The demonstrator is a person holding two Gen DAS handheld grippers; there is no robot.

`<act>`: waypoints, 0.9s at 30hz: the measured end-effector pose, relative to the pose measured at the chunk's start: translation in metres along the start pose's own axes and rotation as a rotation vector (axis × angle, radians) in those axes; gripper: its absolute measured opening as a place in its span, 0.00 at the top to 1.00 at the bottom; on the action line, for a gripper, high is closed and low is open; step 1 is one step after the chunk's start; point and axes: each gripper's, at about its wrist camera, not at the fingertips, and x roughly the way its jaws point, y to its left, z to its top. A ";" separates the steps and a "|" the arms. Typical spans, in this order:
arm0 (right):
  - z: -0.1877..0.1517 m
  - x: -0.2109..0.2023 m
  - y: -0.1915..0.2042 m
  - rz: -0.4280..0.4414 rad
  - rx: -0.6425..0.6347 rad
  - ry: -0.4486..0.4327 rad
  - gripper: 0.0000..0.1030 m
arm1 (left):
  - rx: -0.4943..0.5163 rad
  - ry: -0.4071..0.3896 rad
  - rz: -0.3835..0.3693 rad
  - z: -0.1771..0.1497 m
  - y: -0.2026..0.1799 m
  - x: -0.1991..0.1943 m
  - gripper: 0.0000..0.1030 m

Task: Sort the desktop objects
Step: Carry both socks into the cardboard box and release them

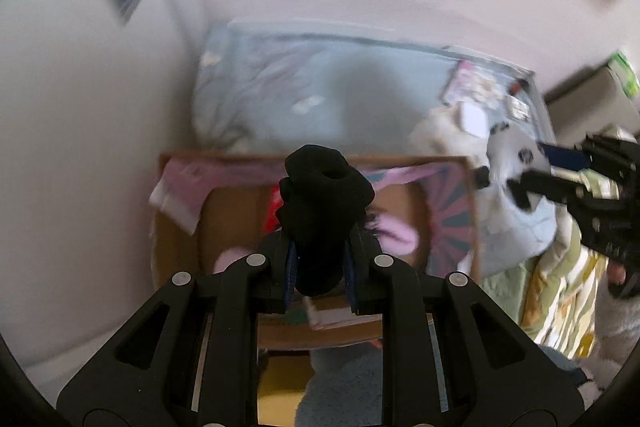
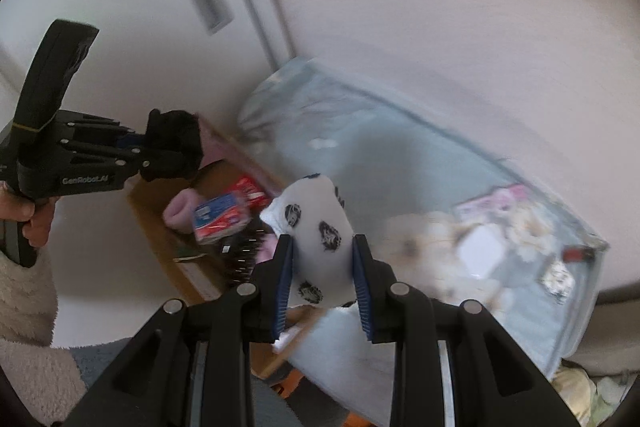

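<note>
Left gripper [image 1: 320, 259] is clamped on a black sock [image 1: 324, 195], held above the cardboard box [image 1: 176, 227] at the near left. Right gripper [image 2: 323, 283] grips a white spotted sock [image 2: 320, 227] over the blue bed [image 2: 400, 155]. Both socks appear light, soft and limp; mid-body holds seem adequate, though loose ends may droop.

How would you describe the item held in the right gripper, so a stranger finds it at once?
Look above the pale blue bedding beside the cardboard box. The right gripper pinches a white sock with black blotches; the left gripper's sock is plain black.
</note>
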 end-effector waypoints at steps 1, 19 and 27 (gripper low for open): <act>0.002 0.008 0.009 0.018 -0.018 0.019 0.74 | -0.015 0.007 0.014 -0.005 0.007 0.003 0.84; 0.019 0.085 0.067 0.080 -0.088 0.114 0.74 | -0.090 0.084 -0.024 -0.049 0.045 0.056 0.84; 0.028 0.101 0.072 0.067 -0.083 0.142 0.46 | -0.059 0.035 -0.080 -0.041 0.039 0.049 0.51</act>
